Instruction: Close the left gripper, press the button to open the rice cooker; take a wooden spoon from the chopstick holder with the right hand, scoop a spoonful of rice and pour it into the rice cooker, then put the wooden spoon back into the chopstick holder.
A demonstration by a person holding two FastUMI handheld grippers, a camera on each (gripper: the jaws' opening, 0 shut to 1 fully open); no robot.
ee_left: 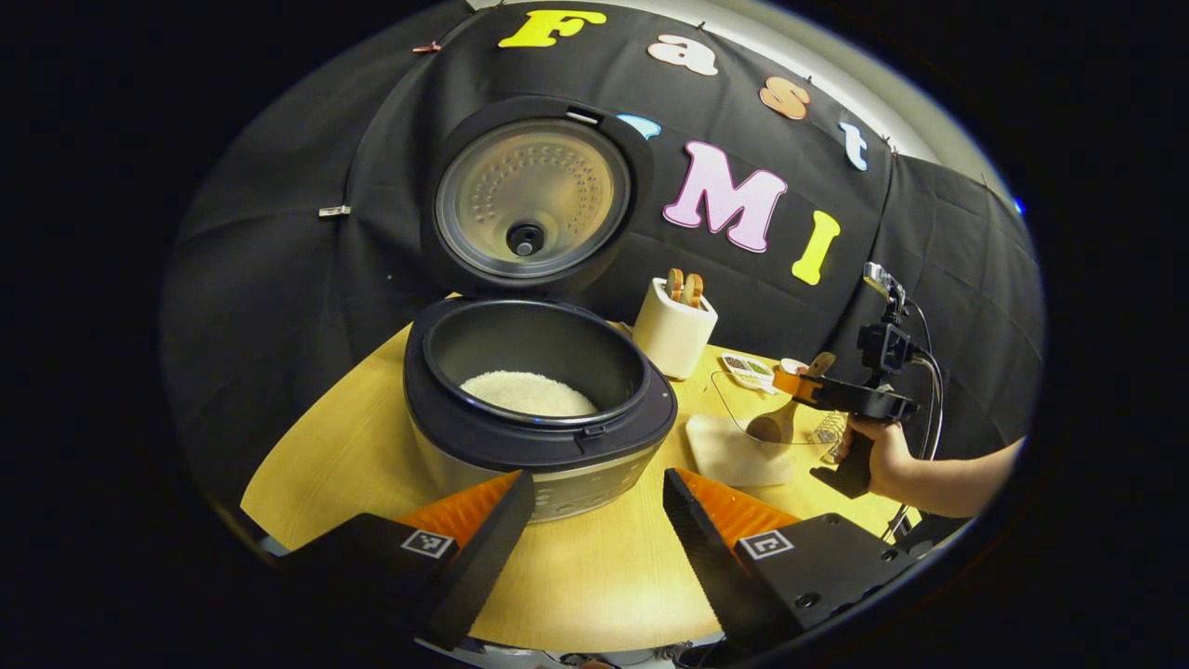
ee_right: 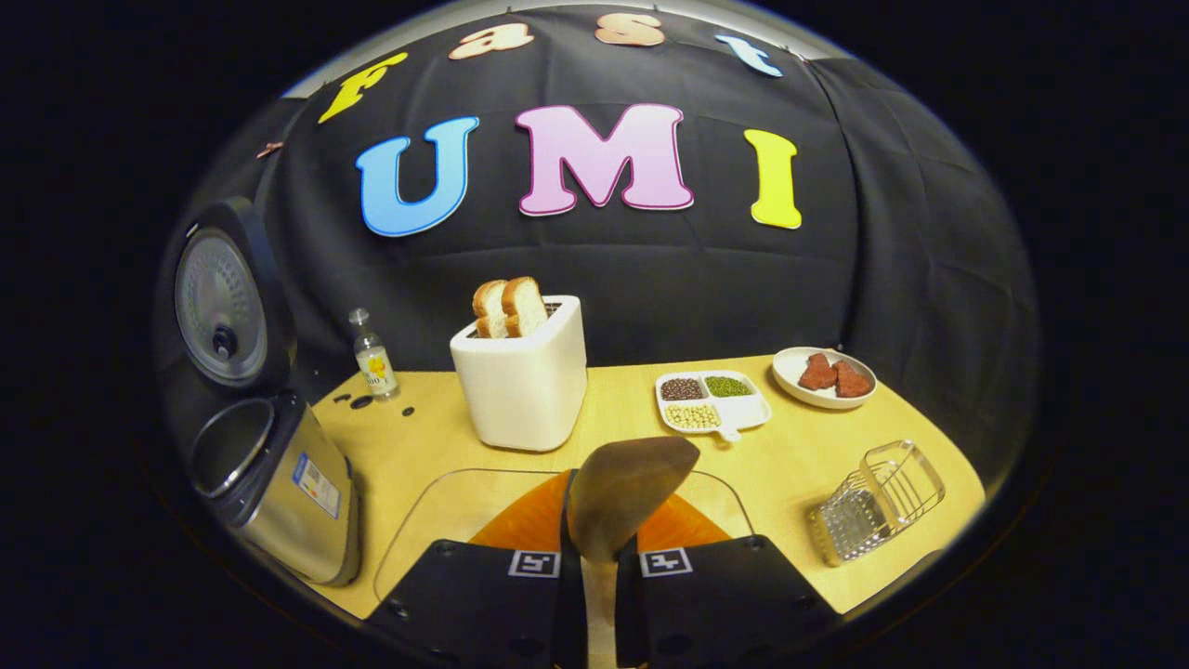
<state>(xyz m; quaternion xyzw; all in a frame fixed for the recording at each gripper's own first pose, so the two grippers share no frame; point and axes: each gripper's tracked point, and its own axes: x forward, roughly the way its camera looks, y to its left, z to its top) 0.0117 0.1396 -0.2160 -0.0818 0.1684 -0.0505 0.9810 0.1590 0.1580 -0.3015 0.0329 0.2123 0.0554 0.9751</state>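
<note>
Both tongs differ: the left tongs [ee_left: 594, 520] gape apart before the open rice cooker [ee_left: 539, 400]; the right tongs [ee_right: 594, 548] are clamped on the wooden spoon [ee_right: 622, 488] above the worktop [ee_right: 799, 465], near its front edge.

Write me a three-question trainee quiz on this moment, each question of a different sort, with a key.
1. True or false: the rice cooker has its lid shut.
2. The right gripper is shut on: A) a slice of bread, B) the wooden spoon, C) the small bottle.
3. Fill in: the left gripper has its jaws ____ and holds nothing.

Key
1. False: the lid stands up and white rice shows in the pot.
2. B: both fingers press on the spoon's handle, bowl pointing forward.
3. Open, in front of the cooker above the table.
</note>
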